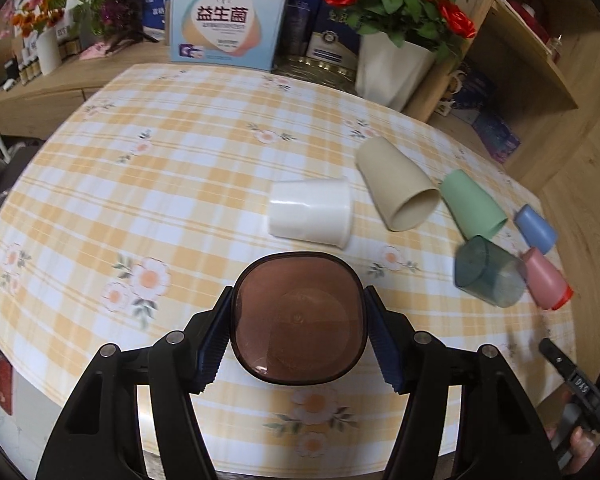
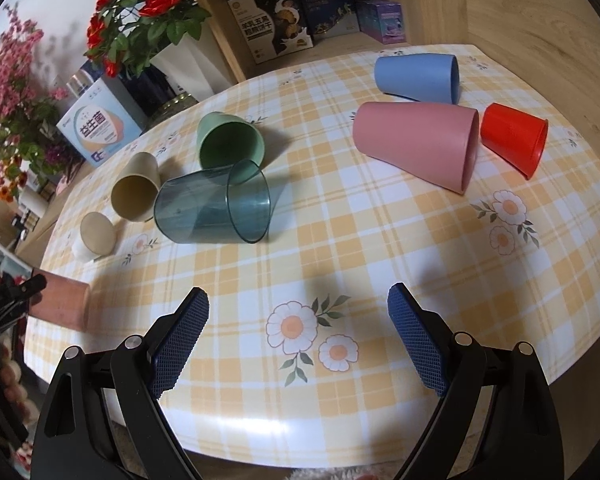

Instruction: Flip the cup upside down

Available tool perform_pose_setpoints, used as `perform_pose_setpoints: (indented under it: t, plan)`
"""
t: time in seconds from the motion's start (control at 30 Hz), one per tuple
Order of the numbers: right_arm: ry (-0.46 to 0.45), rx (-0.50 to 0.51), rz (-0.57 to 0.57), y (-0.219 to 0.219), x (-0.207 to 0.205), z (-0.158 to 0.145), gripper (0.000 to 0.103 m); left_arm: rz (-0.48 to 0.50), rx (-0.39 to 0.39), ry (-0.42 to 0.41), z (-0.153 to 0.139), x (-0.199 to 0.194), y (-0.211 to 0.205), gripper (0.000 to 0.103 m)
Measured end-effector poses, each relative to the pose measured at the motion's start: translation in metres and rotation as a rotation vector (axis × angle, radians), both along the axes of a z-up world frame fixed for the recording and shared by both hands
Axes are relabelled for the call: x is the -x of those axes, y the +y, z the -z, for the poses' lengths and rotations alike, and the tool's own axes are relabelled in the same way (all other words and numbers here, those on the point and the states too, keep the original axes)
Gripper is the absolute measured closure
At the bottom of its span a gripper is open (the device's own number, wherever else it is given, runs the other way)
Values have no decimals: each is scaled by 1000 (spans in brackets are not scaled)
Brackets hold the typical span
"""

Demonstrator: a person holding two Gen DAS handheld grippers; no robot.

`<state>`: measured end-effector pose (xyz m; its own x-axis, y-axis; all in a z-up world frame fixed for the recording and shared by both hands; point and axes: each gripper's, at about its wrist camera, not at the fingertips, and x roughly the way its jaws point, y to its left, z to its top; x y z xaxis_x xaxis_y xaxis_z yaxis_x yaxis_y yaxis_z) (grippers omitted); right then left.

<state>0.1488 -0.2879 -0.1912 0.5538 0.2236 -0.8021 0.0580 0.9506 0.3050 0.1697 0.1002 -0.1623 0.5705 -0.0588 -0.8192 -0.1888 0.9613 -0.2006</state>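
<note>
While the left gripper (image 1: pixel 298 320) has its blue pads pinched on either side of a brown translucent cup (image 1: pixel 298 316), the rest of the job is basically untouched. From the left wrist view you're staring straight at one end of that cup, rounded-square with a dark rim, and I honestly can't tell if it's the base or the mouth. In the right wrist view it reads as a brownish cylinder held sideways at the table's near edge, so I'd guess it's mid-flip, not set down yet.

Using the brown cup as the reference: just beyond it lies a white cup (image 1: pixel 310 212) on its side, and beyond and to the right of that a beige cup (image 1: pixel 398 186), then a green cup (image 1: pixel 474 206). Right of the brown cup is a teal see-through cup (image 1: pixel 488 274), with a pink cup (image 1: pixel 544 278) and a blue cup (image 1: pixel 536 228) further right. A red cup (image 2: pixel 514 140) touches the pink one's rim in the right wrist view.

The right gripper (image 2: pixel 298 336) hovers over the plaid tablecloth (image 2: pixel 340 220) with its fingers spread wide, holding nothing.

So: every cup on the table is tipped on its side, none inverted. One in hand, seven waiting.
</note>
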Motion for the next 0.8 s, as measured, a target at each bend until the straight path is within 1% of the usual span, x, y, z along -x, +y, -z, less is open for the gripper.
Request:
perform_pose_setpoints:
  t: [0.1, 0.23, 0.33, 0.43, 0.57, 0.63, 0.73, 0.8]
  plan:
    - [9, -2, -5, 2, -1, 2, 15, -5, -48, 6, 0, 1, 4, 42]
    - [11, 1, -14, 4, -1, 3, 15, 0, -89, 18, 2, 0, 5, 42]
    - [11, 2, -10, 4, -1, 2, 15, 11, -93, 30, 2, 0, 3, 42]
    - [12, 1, -3, 3, -1, 3, 15, 33, -63, 47, 2, 2, 0, 42]
    - [15, -1, -2, 2, -1, 4, 15, 68, -71, 58, -2, 9, -9, 42]
    - [16, -3, -4, 2, -1, 4, 15, 81, -85, 62, -3, 12, -13, 42]
    - [17, -6, -5, 3, 0, 5, 15, 96, -144, 58, -1, 15, -20, 42]
    - [18, -7, -6, 3, 0, 5, 15, 93, -158, 58, 2, 15, -23, 42]
